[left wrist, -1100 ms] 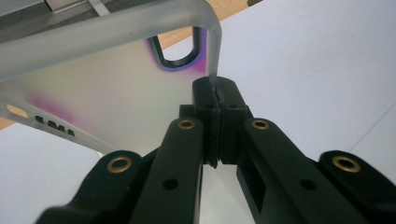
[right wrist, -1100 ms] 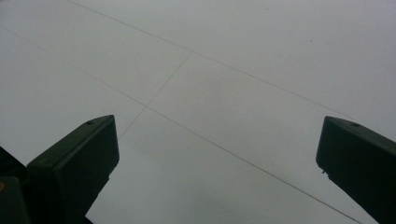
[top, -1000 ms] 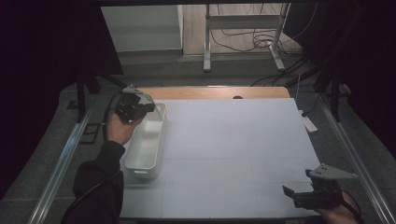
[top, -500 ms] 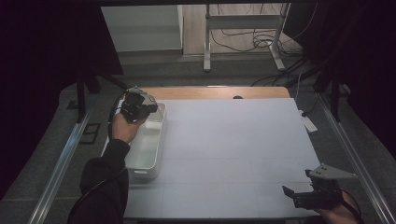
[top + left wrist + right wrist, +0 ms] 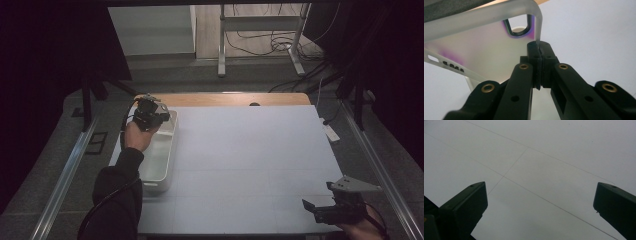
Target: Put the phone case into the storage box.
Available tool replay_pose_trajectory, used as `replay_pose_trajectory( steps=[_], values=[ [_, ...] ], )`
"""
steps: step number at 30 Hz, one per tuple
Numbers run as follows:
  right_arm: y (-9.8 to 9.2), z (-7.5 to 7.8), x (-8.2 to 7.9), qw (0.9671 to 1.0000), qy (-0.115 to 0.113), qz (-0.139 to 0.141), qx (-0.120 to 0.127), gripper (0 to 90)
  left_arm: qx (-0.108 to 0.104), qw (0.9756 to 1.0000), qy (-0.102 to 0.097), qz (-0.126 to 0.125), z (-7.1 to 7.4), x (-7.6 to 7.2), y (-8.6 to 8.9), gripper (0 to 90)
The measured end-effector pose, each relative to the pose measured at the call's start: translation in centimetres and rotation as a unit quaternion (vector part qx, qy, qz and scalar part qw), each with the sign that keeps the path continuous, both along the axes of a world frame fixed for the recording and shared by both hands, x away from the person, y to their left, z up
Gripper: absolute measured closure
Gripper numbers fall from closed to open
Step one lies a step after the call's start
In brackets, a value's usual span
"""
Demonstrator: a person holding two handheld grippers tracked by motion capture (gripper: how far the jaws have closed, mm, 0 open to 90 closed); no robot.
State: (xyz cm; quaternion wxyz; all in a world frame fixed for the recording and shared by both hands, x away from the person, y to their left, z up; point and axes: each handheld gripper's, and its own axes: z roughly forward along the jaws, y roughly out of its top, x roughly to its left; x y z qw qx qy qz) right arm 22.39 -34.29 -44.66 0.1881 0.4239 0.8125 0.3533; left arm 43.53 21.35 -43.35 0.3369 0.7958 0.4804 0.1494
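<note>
My left gripper (image 5: 539, 46) is shut on the rim of a frosted, translucent phone case (image 5: 486, 50), next to its dark-edged camera cutout. The case stands on edge in front of the jaws. In the high view the left gripper (image 5: 159, 116) hangs over the far end of a white rectangular tray (image 5: 170, 160) at the table's left side. Near the front right corner, my right gripper (image 5: 310, 210) points left over the white table top. In the right gripper view its jaws (image 5: 540, 195) stand wide apart with nothing between them.
The white table top (image 5: 250, 150) has a wooden strip (image 5: 225, 99) along its far edge. Metal rails (image 5: 65, 175) run along both sides. A desk frame and cables (image 5: 260, 40) stand on the floor beyond the table.
The left hand has shifted slightly and sunk a little over the tray's far end, still gripping the case. The right gripper has stayed in place.
</note>
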Motion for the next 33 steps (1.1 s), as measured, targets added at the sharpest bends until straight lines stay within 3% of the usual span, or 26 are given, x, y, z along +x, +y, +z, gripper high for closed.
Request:
replay_pose_trajectory(
  steps=[17,33],
  values=[
    [0.0,0.0,0.0,1.0,-0.001,0.006,-0.003,0.0,0.021,0.9994,0.023,0.014,-1.3,1.6,-1.1,88.5],
    [0.1,0.0,-0.1,0.9999,-0.001,0.01,-0.004,0.0,0.007,0.9996,0.021,0.019,-1.9,2.7,-1.4,85.2]
  ],
)
